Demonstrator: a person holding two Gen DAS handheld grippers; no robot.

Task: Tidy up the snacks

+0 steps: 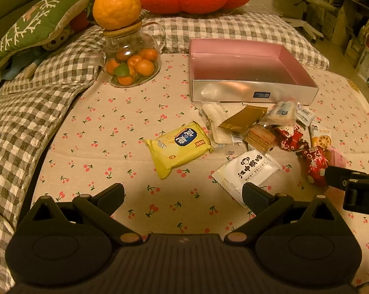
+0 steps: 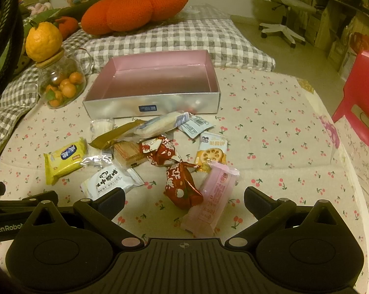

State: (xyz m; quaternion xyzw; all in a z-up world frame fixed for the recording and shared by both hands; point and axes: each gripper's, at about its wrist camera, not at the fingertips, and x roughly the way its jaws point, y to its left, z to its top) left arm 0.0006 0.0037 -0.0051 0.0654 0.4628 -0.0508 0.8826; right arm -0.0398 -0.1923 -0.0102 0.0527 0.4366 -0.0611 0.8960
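Observation:
An empty silver box with a pink inside [image 1: 253, 93] [image 2: 152, 105] stands on the cherry-print cloth. In front of it lies a loose heap of snack packets: a yellow packet [image 1: 179, 147] [image 2: 64, 159], a white packet with black print [image 1: 248, 169] [image 2: 108, 181], red wrapped sweets [image 1: 314, 164] [image 2: 179, 181], a pink bar [image 2: 211, 201], a gold sachet [image 1: 243, 117] and a lotus-print packet [image 2: 212, 152]. My left gripper [image 1: 183, 192] is open, low over bare cloth short of the yellow packet. My right gripper [image 2: 184, 197] is open, with the pink bar and a red sweet lying between its fingers.
A glass jar of small oranges [image 1: 130, 61] [image 2: 62, 85] with a large orange on its lid stands left of the box. Checked bedding and cushions lie behind and to the left. A red plastic stool [image 2: 363, 93] stands at the right edge, an office chair [image 2: 282, 7] beyond.

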